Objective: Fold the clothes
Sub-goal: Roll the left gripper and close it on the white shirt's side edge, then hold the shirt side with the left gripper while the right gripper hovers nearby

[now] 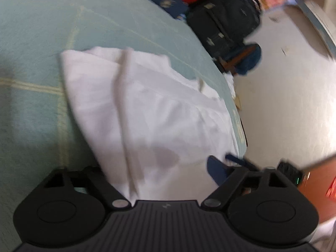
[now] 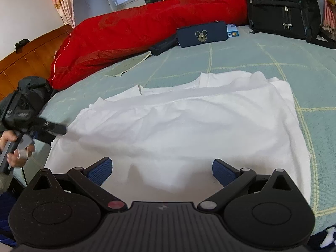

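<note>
Right hand-held gripper (image 2: 161, 171) is seen released, blue pads spread wide above the near hem of the white shirt (image 2: 184, 126), nothing grasped. Left hand-held gripper (image 2: 55, 129) is noted at 9 o'clock in the right wrist view, at the shirt's edge; its state cannot be told. Shirt is laid partly folded on the green checked bed (image 2: 315, 67). Red quilt (image 2: 147, 27) is recorded at 12 o'clock, black backpack (image 2: 281, 8) at 1 o'clock.
</note>
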### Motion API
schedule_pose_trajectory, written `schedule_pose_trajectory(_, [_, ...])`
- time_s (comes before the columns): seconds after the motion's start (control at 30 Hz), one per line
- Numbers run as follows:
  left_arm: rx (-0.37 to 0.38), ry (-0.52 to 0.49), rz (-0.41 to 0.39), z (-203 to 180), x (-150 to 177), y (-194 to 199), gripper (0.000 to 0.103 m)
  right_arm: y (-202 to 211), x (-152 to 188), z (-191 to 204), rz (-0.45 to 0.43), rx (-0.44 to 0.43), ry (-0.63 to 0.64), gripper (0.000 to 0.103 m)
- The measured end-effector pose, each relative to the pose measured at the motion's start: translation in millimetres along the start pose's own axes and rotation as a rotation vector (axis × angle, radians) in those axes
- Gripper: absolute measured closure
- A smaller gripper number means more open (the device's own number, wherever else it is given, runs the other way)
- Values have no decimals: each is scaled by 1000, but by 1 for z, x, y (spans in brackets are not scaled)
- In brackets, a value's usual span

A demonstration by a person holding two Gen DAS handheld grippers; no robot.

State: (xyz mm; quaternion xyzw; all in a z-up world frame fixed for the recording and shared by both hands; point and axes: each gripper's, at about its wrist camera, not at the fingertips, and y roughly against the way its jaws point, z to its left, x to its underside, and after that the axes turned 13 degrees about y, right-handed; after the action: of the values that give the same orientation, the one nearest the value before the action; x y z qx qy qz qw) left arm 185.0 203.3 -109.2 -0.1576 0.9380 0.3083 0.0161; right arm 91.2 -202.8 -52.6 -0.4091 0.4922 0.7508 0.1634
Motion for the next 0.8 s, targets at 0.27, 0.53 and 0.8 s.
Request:
schedule_pose_trajectory(0.27, [-168,-37,-43,-4,-3,-3,78,-2,-2,0,-2,-16,-6,0])
schedule_pose_trajectory(0.53, [-283,-157,-101,-24,13,-6,78,-35,-33,14,-15,-117,-37,0])
schedule_pose_trajectory(0.8, [-297,-176,-121,-27,17,-7,78,-70,-60,26,-18,-204,-70,0])
